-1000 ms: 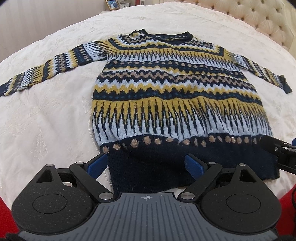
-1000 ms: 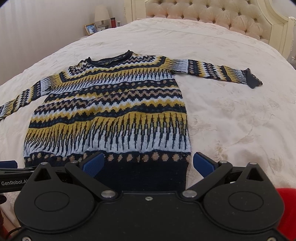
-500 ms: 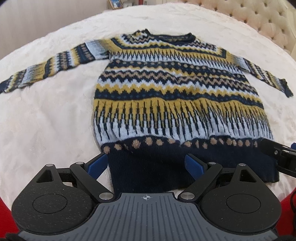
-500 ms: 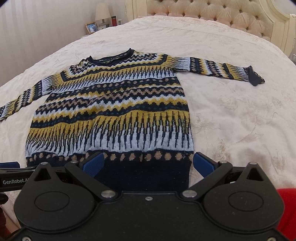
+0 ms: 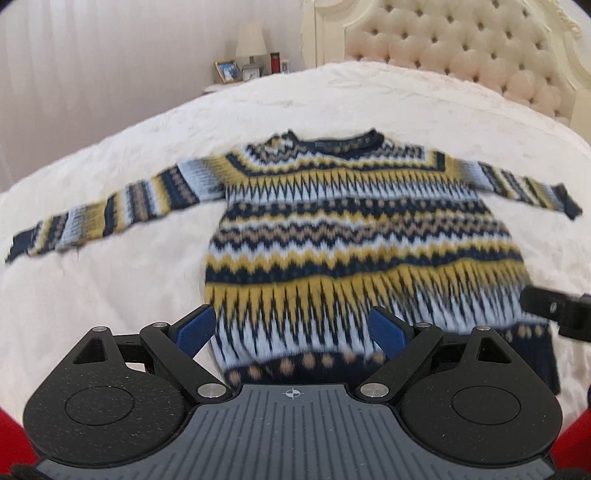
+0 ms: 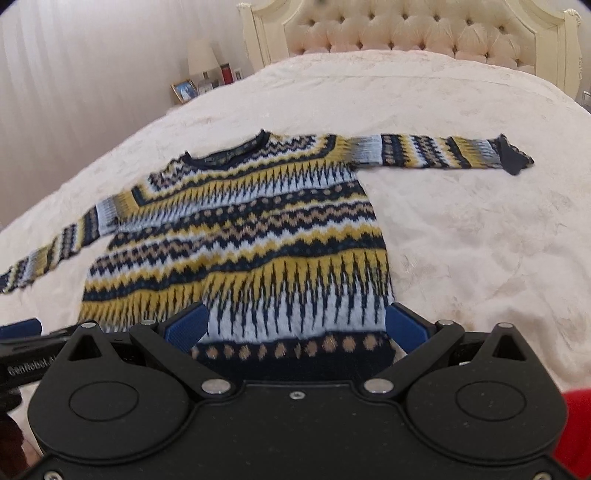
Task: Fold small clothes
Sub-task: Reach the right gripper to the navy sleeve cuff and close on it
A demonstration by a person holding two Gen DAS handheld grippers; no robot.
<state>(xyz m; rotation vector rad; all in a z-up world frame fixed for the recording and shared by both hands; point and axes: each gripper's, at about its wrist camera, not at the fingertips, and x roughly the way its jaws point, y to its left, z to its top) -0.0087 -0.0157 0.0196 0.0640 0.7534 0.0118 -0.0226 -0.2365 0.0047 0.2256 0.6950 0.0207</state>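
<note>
A knitted sweater (image 5: 354, 236) with navy, yellow, pale blue and tan bands lies flat and face up on the bed, both sleeves spread out sideways, neckline far from me. It also shows in the right wrist view (image 6: 251, 243). My left gripper (image 5: 291, 330) is open and empty, over the sweater's lower left part near the navy hem. My right gripper (image 6: 295, 328) is open and empty, over the lower right part near the hem. The right gripper's tip shows at the right edge of the left wrist view (image 5: 554, 308).
The cream quilted bedspread (image 6: 461, 236) surrounds the sweater. A tufted headboard (image 6: 406, 29) stands at the far end. A nightstand with a lamp (image 6: 201, 57) and a photo frame (image 6: 183, 89) is at the back left, by a curtain.
Both wrist views have tilted up and moved forward over the hem. The headboard and nightstand have come into view. The sweater has not moved. Both grippers stay open.
</note>
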